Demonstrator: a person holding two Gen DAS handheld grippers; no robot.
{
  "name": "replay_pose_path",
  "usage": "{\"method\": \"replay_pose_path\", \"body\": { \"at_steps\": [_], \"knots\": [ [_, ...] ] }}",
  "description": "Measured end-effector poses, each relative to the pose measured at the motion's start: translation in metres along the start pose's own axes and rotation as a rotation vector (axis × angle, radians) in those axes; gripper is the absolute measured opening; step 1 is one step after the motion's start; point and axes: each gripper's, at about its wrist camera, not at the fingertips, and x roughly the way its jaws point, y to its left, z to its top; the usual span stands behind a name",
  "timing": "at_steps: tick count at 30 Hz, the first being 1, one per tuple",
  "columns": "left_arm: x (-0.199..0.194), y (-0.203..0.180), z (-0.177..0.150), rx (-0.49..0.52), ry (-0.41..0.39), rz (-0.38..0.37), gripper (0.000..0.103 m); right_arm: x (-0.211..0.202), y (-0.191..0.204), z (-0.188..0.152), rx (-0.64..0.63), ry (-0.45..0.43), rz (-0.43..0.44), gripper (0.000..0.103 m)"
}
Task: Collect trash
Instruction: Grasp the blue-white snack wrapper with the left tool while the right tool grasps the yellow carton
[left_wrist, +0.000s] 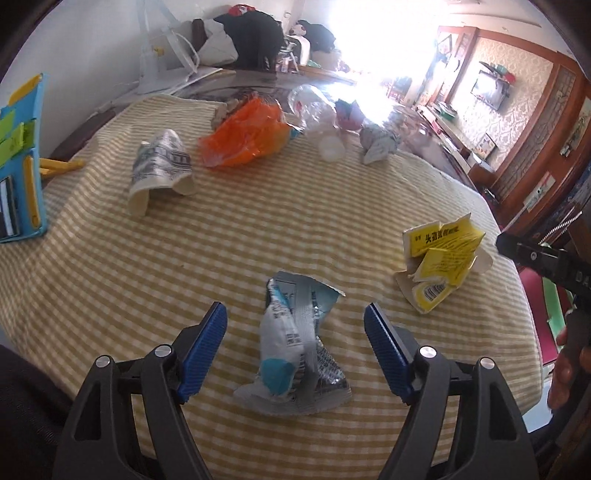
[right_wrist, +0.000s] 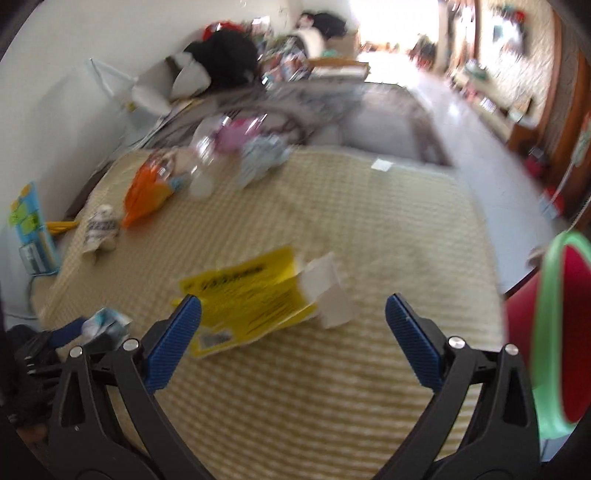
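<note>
On the checked yellow cloth (left_wrist: 147, 280) lies a crumpled silver-and-blue foil wrapper (left_wrist: 295, 343), between the left tool (left_wrist: 295, 323)'s parted ribbed pads, untouched. Right of the wrapper, the right tool (right_wrist: 293, 314) gapes empty over a torn yellow carton (right_wrist: 247, 295).

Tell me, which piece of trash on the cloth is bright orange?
The crumpled orange plastic bag at the far side of the checked cloth. The other scraps are white, grey, clear or yellow.

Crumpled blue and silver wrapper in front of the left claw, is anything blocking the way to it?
Nothing visible does. The wrapper lies alone on the striped cloth, between the open left claw fingers, untouched. The yellow box sits off to the side.
</note>
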Motion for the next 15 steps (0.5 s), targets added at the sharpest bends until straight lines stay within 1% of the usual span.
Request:
{"method": "replay_pose_path", "body": {
  "at_steps": [1,2,3,4,5,6,8,11,15],
  "knots": [
    [0.001,-0.003,-0.002,0.015,0.001,0.000,0.072,0.006,-0.007,-0.002,0.070,0.031,0.071,0.098],
    [0.003,-0.004,-0.002,0.026,0.002,0.001,0.067,0.011,-0.012,-0.004,0.130,0.050,0.134,0.098],
    [0.006,-0.005,-0.003,0.035,0.006,0.000,0.059,0.015,-0.018,-0.006,0.197,0.067,0.207,0.098],
    [0.009,-0.006,-0.003,0.040,0.016,-0.005,0.054,0.021,-0.027,-0.008,0.286,0.086,0.303,0.098],
    [0.010,-0.006,-0.004,0.039,0.026,-0.014,0.040,0.025,-0.033,-0.009,0.341,0.097,0.354,0.098],
    [0.013,-0.005,-0.005,0.037,0.039,-0.022,0.030,0.029,-0.037,-0.009,0.380,0.106,0.377,0.098],
    [0.016,-0.003,-0.005,0.030,0.046,-0.037,0.027,0.034,-0.037,-0.008,0.404,0.112,0.354,0.098],
    [0.013,-0.002,-0.003,0.037,0.019,-0.036,0.025,0.043,-0.024,-0.001,0.391,0.118,0.339,0.098],
    [0.012,0.000,-0.001,0.044,0.001,-0.029,0.025,0.060,0.004,0.015,0.328,0.130,0.257,0.098]
  ]
}}
